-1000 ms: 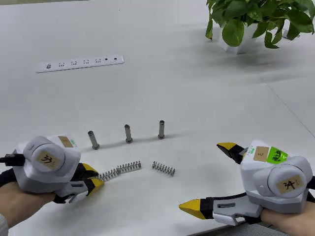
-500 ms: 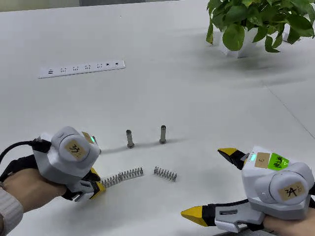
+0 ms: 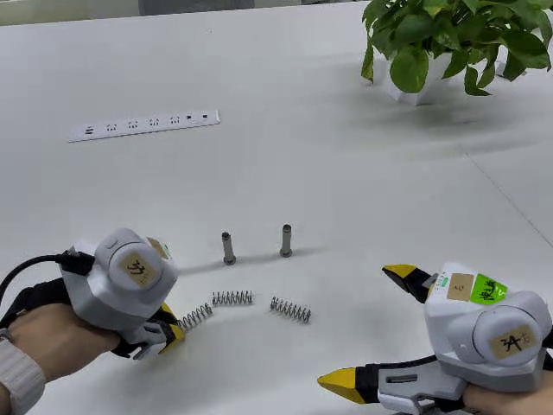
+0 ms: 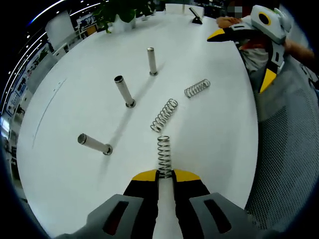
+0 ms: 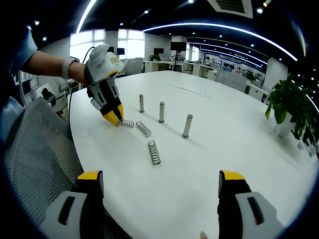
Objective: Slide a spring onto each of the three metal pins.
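Three metal pins stand upright in a row on the white table (image 3: pixel 346 173); in the head view two of them show (image 3: pixel 228 248) (image 3: pixel 286 240), and my left gripper's body hides the third. All three pins (image 4: pixel 93 144) (image 4: pixel 124 91) (image 4: pixel 151 60) appear in the left gripper view. My left gripper (image 3: pixel 170 334) (image 4: pixel 165 175) is shut on one end of a spring (image 3: pixel 196 316) (image 4: pixel 164 153), whose far end rests on the table. Two loose springs (image 3: pixel 232 297) (image 3: pixel 289 309) lie just past it. My right gripper (image 3: pixel 366 327) (image 5: pixel 160 175) is open and empty, to the right of the springs.
A white power strip (image 3: pixel 144 125) lies far back on the left. A potted plant (image 3: pixel 441 39) stands at the back right. The table's near edge runs just under both grippers, with a mesh chair (image 4: pixel 289 149) beside it.
My left gripper has swung right and in front of the leftmost pin, dragging the held spring's end away from the middle spring. The right gripper has barely moved.
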`<action>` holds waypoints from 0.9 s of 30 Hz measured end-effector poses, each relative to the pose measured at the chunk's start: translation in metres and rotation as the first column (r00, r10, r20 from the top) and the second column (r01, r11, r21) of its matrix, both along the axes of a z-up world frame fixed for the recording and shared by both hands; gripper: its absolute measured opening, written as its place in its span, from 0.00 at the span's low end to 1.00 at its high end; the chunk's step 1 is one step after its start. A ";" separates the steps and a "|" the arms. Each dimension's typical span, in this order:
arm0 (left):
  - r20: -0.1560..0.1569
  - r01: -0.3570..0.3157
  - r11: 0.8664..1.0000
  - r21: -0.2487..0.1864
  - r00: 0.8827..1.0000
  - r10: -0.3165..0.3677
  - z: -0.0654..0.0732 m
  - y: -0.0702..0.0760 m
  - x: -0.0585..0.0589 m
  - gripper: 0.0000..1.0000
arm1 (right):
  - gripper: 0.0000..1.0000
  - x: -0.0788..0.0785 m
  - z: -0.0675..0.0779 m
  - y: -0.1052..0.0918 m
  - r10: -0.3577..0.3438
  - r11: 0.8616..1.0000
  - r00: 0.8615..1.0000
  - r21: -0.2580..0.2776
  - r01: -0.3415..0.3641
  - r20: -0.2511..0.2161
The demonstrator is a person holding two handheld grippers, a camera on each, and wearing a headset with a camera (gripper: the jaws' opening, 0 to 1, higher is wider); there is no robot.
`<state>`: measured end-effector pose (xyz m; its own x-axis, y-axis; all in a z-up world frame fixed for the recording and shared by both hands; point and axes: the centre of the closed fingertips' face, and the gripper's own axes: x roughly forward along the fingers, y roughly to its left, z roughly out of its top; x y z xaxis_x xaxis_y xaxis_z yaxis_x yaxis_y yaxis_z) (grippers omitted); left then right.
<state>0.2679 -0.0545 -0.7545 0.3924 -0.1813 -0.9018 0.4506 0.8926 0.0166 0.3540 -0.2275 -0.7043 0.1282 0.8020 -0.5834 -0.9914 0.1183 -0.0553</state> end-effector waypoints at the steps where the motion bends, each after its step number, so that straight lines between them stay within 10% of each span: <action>1: 0.001 0.006 1.000 0.001 1.000 -0.006 0.000 0.000 0.000 0.11 | 0.97 0.000 0.000 0.000 0.000 1.000 1.000 0.000 0.000 0.000; 27: 0.006 0.001 1.000 -0.015 1.000 -0.001 0.002 -0.003 -0.002 0.10 | 0.97 0.001 -0.001 -0.001 -0.001 1.000 1.000 -0.002 0.001 -0.002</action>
